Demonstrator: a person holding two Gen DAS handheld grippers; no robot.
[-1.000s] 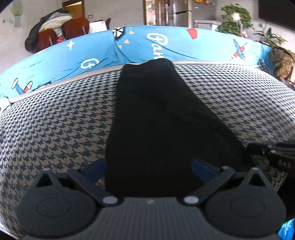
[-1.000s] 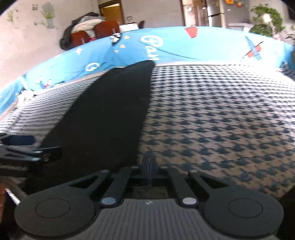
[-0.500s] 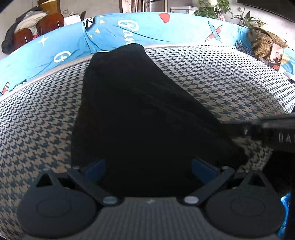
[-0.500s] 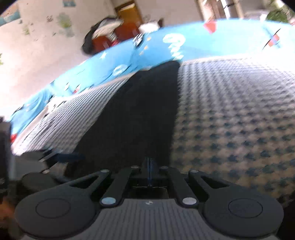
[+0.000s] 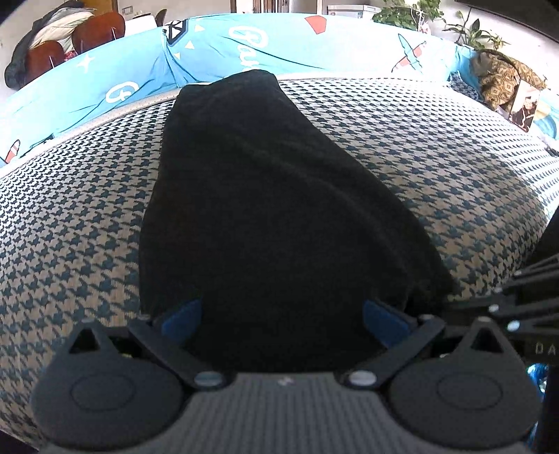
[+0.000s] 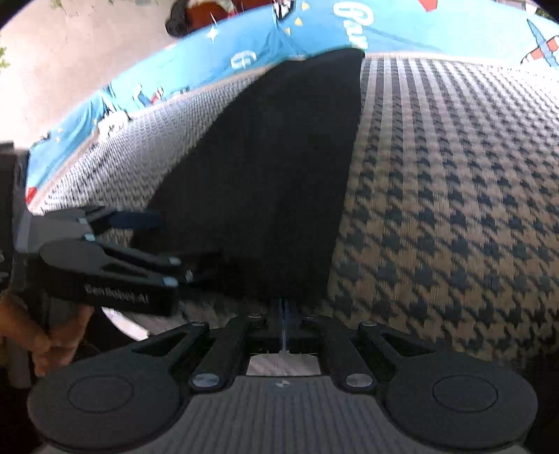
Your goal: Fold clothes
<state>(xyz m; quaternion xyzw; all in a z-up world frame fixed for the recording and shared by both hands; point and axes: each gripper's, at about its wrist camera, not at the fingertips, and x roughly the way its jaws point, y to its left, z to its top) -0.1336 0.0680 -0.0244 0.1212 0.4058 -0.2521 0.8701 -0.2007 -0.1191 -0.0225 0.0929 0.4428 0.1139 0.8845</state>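
A long black garment (image 5: 272, 195) lies flat on the houndstooth cover (image 5: 436, 157), running away from me to the blue sheet. My left gripper (image 5: 281, 314) is open, its blue pads (image 5: 181, 314) standing either side of the garment's near end. My right gripper (image 6: 281, 307) is shut, its tips at the near hem of the garment (image 6: 279, 167). No cloth shows between its fingers. In the left wrist view the right gripper (image 5: 454, 300) points in from the right at the garment's near right corner. The right wrist view has the left gripper (image 6: 164, 244) at its left, held by a hand (image 6: 35, 331).
A blue printed sheet (image 5: 244, 45) borders the far side of the houndstooth cover (image 6: 454, 174). A brown patterned cushion (image 5: 506, 80) lies at the far right. Chairs piled with clothes (image 5: 70, 31) and potted plants (image 5: 405, 10) stand beyond.
The right gripper, still shut, has swung left from the bare houndstooth to the garment's near corner, close to the left gripper. The left gripper stays open over the near end.
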